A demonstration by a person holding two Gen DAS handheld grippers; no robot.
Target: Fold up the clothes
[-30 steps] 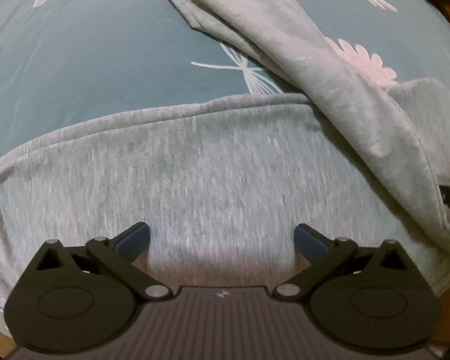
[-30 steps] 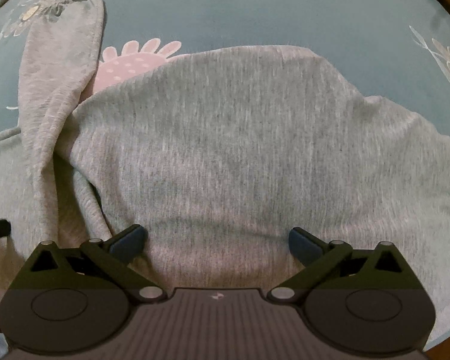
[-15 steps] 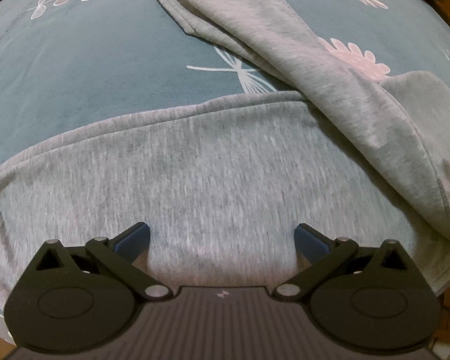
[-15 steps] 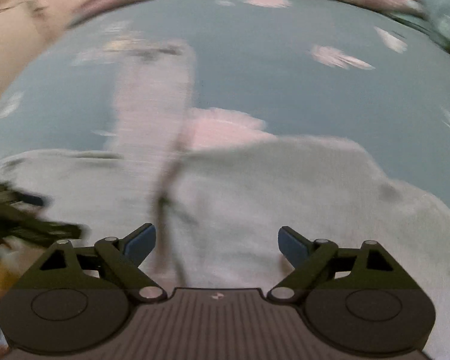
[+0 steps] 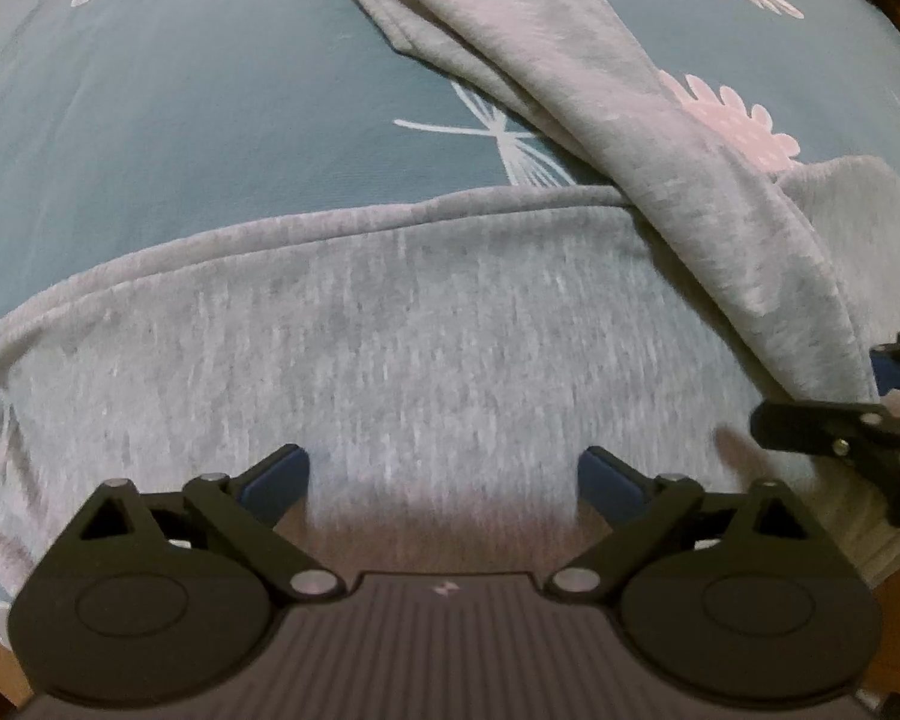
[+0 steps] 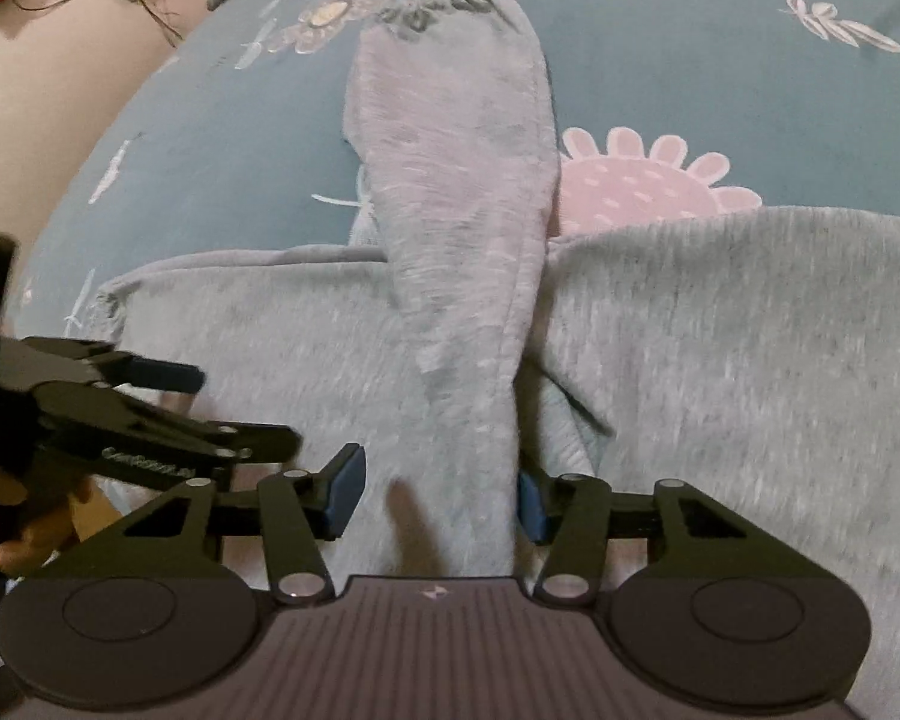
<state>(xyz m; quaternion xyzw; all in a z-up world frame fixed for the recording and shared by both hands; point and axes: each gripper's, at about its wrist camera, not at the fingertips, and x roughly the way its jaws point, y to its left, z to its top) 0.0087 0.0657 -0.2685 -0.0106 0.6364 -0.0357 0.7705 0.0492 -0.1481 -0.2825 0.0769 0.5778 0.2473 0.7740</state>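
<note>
A: Two views logged. Left wrist first: where is the garment?

B: Grey garment (image 5: 438, 348) lies flat on the teal floral bed cover (image 5: 180, 120), filling the frame from 9 to 3 o'clock. Its sleeve (image 5: 600, 90) runs from 12 o'clock down to 3 o'clock, crossing over the body panel.

A: Left tongs?

B: Left tongs (image 5: 444, 474) spread wide, blue pads well apart, low over the fabric, nothing gripped. Right tongs (image 5: 834, 426) enter at 3 o'clock, near the sleeve's lower end.

A: Right wrist view?

B: Same garment (image 6: 750, 372) from 9 to 3 o'clock; the sleeve (image 6: 456, 192) runs from 12 o'clock straight down toward 6. Right tongs (image 6: 438, 495) stand partly apart, one pad on each side of the sleeve's lower end; contact with the cloth cannot be told. Left tongs (image 6: 204, 402) sit at 9 o'clock, spread, above the fabric, with a hand (image 6: 24, 516) behind them.
</note>
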